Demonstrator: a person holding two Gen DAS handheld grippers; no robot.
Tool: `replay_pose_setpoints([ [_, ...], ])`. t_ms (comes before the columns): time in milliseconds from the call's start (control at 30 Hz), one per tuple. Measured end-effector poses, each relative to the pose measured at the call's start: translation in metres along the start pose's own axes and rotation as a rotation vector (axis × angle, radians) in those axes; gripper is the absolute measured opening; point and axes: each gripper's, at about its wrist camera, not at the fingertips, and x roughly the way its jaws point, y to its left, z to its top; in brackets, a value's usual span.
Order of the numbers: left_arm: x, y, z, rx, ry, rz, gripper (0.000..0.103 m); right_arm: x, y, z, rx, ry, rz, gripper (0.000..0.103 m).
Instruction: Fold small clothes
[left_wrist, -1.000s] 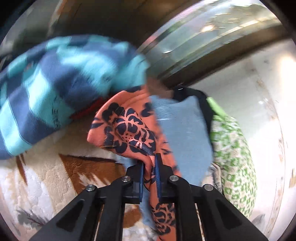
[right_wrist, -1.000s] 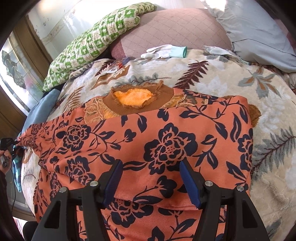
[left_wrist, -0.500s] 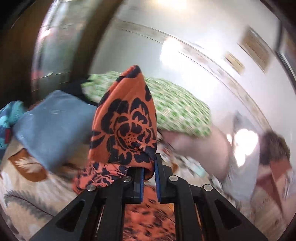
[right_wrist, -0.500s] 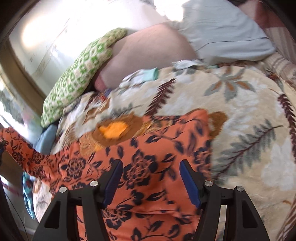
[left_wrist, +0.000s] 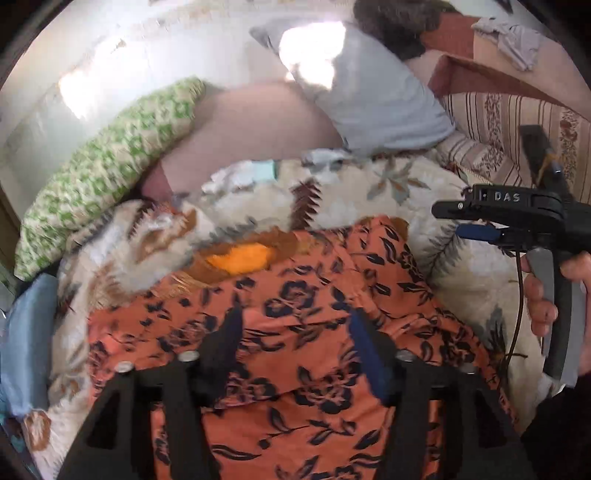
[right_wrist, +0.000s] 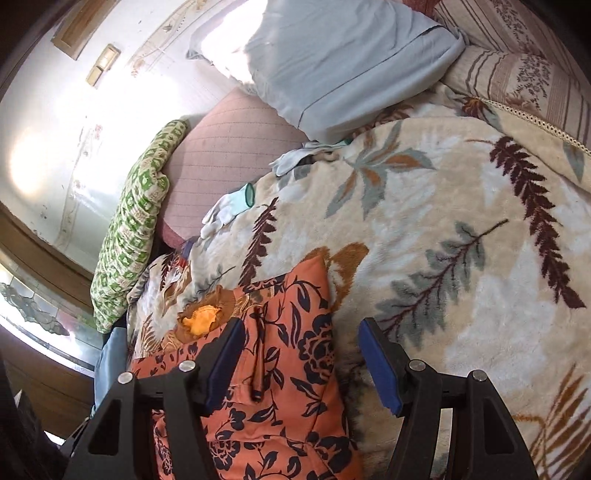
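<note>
1. Lying folded on a leaf-patterned blanket (right_wrist: 461, 229), an orange garment with dark blue flowers (left_wrist: 317, 325) covers the near part of the bed.
2. The left gripper (left_wrist: 295, 339) hovers just over the garment; its jaws have just been opening and now stand apart, with cloth below them but nothing pinched between them.
3. The right gripper (right_wrist: 301, 358) also stands released, jaws apart, holding nothing. The garment's folded right edge lies beneath the gap, with bare blanket under the right finger.
4. From the left camera, a hand (left_wrist: 554, 291) at the right edge clasps the right gripper's handle, with a cable hanging beside it.
5. An orange and brown patch (left_wrist: 240, 256) shows just beyond the garment's far edge.
6. Farther back lie a green patterned pillow (right_wrist: 136, 229), a pink quilted cushion (right_wrist: 229, 158) and a pale blue pillow (right_wrist: 332, 62).
7. A white glove with a teal cuff (right_wrist: 231, 206) rests on the blanket near the pink cushion.
</note>
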Motion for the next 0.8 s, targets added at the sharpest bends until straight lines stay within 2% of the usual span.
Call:
replay_pose_setpoints([
  [33, -0.003, 0.008, 0.000, -0.008, -0.025, 0.025, 0.074, 0.001, 0.003, 0.000, -0.011, 0.008, 0.009, 0.068],
  [133, -0.004, 0.057, -0.006, -0.070, -0.050, 0.132, 0.076, 0.011, 0.013, -0.006, -0.028, 0.080, 0.093, 0.068],
  [200, -0.002, 0.097, -0.012, -0.129, -0.045, 0.240, 0.076, 0.029, 0.021, -0.013, -0.027, 0.177, 0.176, 0.068],
  [267, 0.008, 0.131, -0.026, -0.204, -0.024, 0.297, 0.076, 0.046, 0.030, -0.023, -0.026, 0.255, 0.211, 0.068],
  [467, 0.037, 0.214, -0.069, -0.453, 0.061, 0.363, 0.076, 0.097, 0.042, -0.040, 0.023, 0.349, 0.185, 0.068],
  [533, 0.046, 0.233, -0.082, -0.528, 0.094, 0.375, 0.076, 0.108, 0.043, -0.043, 0.029, 0.355, 0.144, 0.068],
  [600, 0.056, 0.243, -0.093, -0.569, 0.121, 0.362, 0.076, 0.114, 0.048, -0.044, -0.007, 0.346, 0.096, 0.068],
  [667, 0.066, 0.246, -0.099, -0.568, 0.153, 0.358, 0.076, 0.118, 0.059, -0.045, -0.066, 0.332, 0.071, 0.069],
  [733, 0.075, 0.242, -0.104, -0.544, 0.181, 0.336, 0.076, 0.122, 0.068, -0.047, -0.119, 0.324, 0.059, 0.059],
  [767, 0.080, 0.239, -0.106, -0.529, 0.193, 0.321, 0.076, 0.123, 0.071, -0.049, -0.143, 0.331, 0.052, 0.033],
  [800, 0.084, 0.234, -0.107, -0.507, 0.204, 0.309, 0.076, 0.125, 0.075, -0.052, -0.161, 0.345, 0.051, 0.016],
])
